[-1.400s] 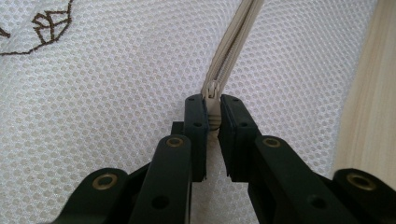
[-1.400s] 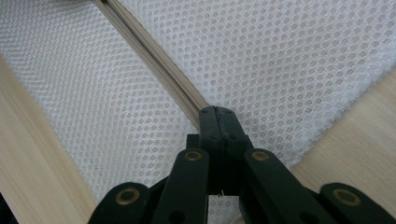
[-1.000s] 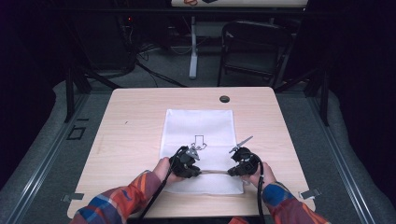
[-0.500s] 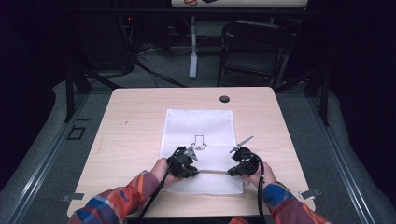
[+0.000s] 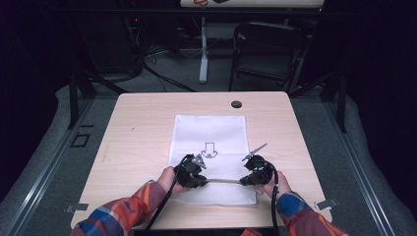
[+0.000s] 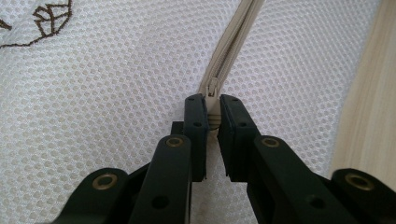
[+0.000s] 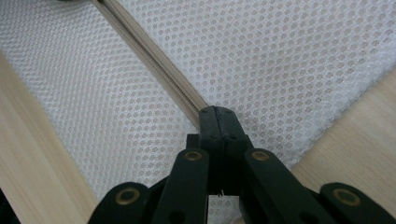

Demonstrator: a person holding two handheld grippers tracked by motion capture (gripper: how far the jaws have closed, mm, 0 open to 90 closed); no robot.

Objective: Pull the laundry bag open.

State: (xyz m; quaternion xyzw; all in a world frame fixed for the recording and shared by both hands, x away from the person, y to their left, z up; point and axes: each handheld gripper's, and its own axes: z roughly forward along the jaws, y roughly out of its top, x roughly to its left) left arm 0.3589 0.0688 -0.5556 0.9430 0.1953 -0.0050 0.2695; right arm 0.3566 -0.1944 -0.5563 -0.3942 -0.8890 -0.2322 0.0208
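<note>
A white mesh bag (image 5: 211, 132) with a small dark drawing lies flat on the wooden table (image 5: 142, 128). A beige zipper (image 5: 223, 181) runs along its near edge. My left gripper (image 5: 201, 180) is at the zipper's left part. In the left gripper view, the left gripper (image 6: 213, 100) is shut on the zipper pull (image 6: 213, 122), with the slider (image 6: 212, 87) just beyond the tips. My right gripper (image 5: 244, 180) is at the zipper's right end. In the right gripper view, the right gripper (image 7: 215, 111) is pinched shut where the zipper tape (image 7: 154, 63) ends.
A round black grommet (image 5: 236, 104) sits near the table's far edge. A dark chair (image 5: 265, 49) and a table leg (image 5: 203, 49) stand beyond the table. Bare wood surrounds the bag on all sides.
</note>
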